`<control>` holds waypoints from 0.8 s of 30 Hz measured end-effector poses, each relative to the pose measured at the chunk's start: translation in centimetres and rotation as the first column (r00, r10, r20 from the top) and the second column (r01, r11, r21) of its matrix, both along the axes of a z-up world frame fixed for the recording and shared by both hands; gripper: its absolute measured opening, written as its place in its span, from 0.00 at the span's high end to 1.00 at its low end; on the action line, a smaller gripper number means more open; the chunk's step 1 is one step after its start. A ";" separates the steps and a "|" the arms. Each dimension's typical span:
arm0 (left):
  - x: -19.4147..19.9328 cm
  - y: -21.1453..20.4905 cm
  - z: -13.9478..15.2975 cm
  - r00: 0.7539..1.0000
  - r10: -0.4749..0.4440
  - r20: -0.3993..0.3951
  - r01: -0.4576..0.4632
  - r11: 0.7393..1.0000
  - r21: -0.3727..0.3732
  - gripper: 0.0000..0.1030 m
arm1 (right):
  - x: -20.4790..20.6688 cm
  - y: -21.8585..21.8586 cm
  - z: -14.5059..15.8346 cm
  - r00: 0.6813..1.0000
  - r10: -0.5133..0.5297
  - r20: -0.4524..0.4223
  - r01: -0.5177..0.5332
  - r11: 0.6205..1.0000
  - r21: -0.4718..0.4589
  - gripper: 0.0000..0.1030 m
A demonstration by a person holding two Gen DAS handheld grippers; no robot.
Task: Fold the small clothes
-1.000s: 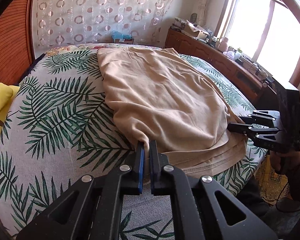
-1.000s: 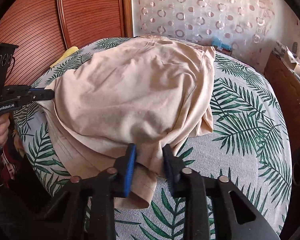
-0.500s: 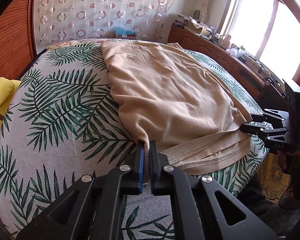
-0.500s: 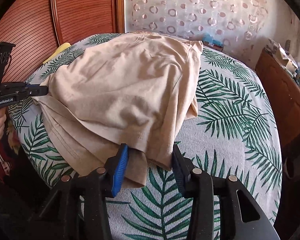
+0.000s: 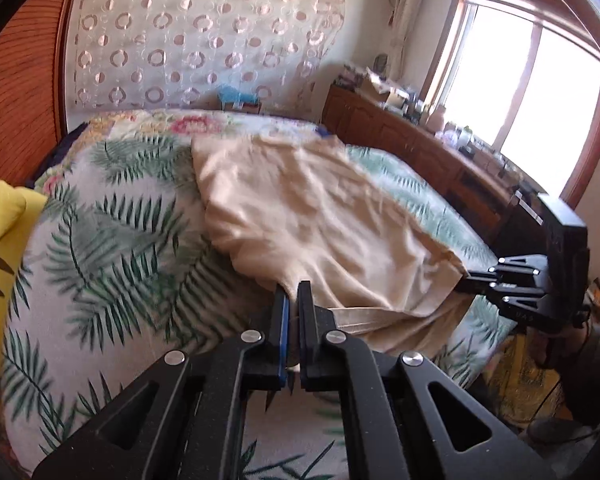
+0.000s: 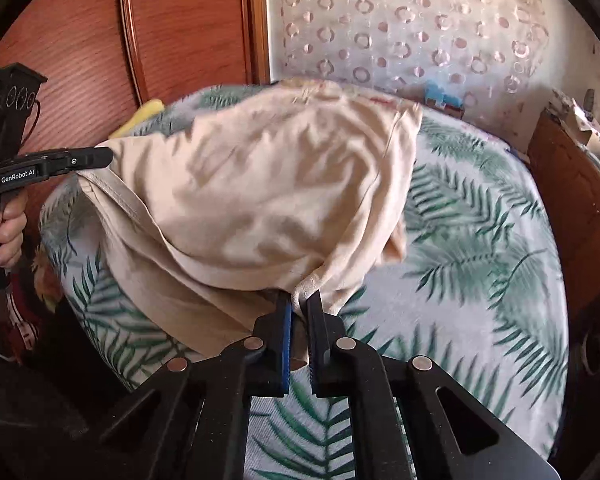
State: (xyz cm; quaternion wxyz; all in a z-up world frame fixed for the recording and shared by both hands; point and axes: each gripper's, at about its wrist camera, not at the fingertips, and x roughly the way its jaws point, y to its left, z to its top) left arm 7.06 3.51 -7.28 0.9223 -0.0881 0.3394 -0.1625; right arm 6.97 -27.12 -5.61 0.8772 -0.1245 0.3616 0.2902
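A beige garment (image 5: 316, 220) lies on a bed (image 5: 112, 216) covered with a palm-leaf print sheet, spread across the middle of the mattress with its hemmed edge toward the near side. In the right wrist view the garment (image 6: 268, 192) is doubled over itself, an upper layer raised above a lower layer whose stitched hem hangs at the near left.

The left gripper (image 5: 293, 292) points downward at the near edge of the cloth, its jaws clenched on a fold of the upper layer. In the right wrist view the left gripper (image 6: 104, 157) enters from the left, held level, with a person's hand (image 6: 6, 228) wrapped round its grip. The right gripper (image 6: 300, 304) also slopes downward; its jaws are clamped on a ribbed corner of the fabric. From the left wrist view the right gripper (image 5: 466, 280) pinches the opposite corner at the right side of the bed.

Compared with a second ago, the right jaws, then standing apart around the cloth, have closed on it, and the held edge is lifted off the sheet so that the upper layer sags between the two grips.

Surroundings: a yellow cushion (image 5: 0, 248) at the left edge of the bed, a circle-patterned curtain (image 5: 196, 36) behind, a wooden sideboard (image 5: 420, 152) beneath a bright window (image 5: 520, 92), and a reddish wooden panel (image 6: 188, 24).
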 end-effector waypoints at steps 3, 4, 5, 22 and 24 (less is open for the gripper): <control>2.2 0.5 2.6 0.999 0.007 0.043 -0.006 1.000 -0.026 0.96 | 1.4 -0.8 2.9 0.998 -0.006 0.065 0.004 1.000 0.022 0.94; 2.9 0.6 3.1 0.998 0.012 0.054 -0.011 1.000 -0.022 0.96 | 2.2 -0.9 3.8 0.997 -0.007 0.083 0.005 1.000 0.026 0.94; 4.0 0.7 3.6 0.998 0.020 0.064 -0.019 1.000 -0.019 0.96 | 3.0 -0.9 4.5 0.996 -0.002 0.093 0.000 1.000 0.027 0.94; 25.8 3.9 2.7 0.987 0.156 -0.034 -0.154 0.987 0.053 0.96 | 26.4 6.6 5.7 0.997 -0.041 0.064 0.042 0.999 -0.026 0.94; 27.4 4.1 1.3 0.986 0.147 -0.073 -0.143 0.988 0.051 0.96 | 28.3 7.1 5.0 0.997 -0.048 0.054 0.049 0.999 -0.019 0.94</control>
